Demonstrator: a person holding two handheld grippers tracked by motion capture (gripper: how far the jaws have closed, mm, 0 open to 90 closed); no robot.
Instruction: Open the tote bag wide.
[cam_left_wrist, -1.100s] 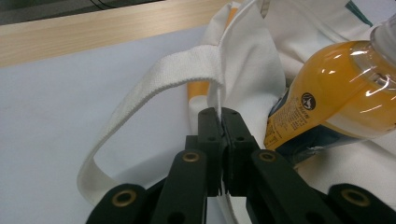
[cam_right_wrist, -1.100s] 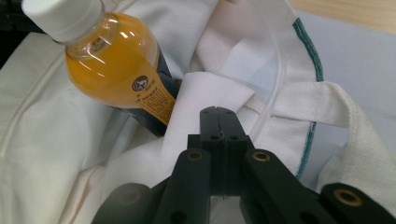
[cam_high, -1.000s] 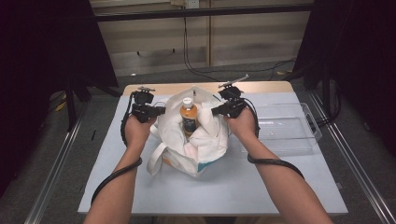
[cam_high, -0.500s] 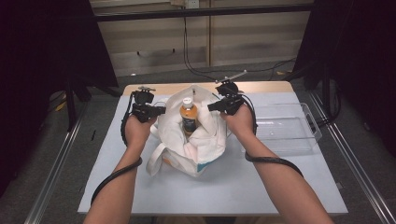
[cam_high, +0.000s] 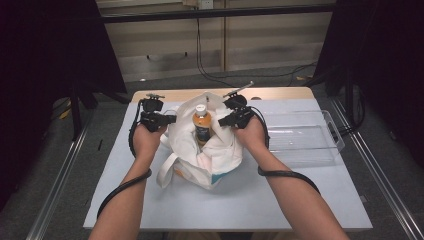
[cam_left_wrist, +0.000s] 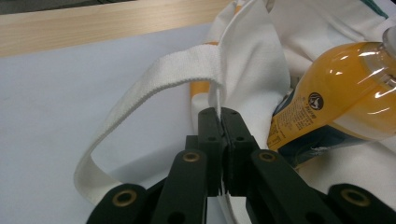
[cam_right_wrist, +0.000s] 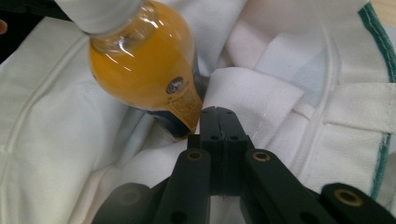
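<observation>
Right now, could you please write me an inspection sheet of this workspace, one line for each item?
Surface: pale table, wooden strip at far edge.
Job's things: white cloth bag pulled open; orange drink bottle upright inside.
Clutter: clear plastic tray, right of the bag.
Grippers: left claw shut on the bag's edge by its strap; right claw shut on the bag's cloth.
Cables: black cable trails from each claw.
Surroundings: dark curtains, grey floor, wall wires.

A lab-like recording booth: black curtains (cam_high: 45, 60) flank a pale worktop (cam_high: 150, 200), metal frame rails (cam_high: 55, 175) run alongside, cables (cam_high: 200, 55) trail behind.
</observation>
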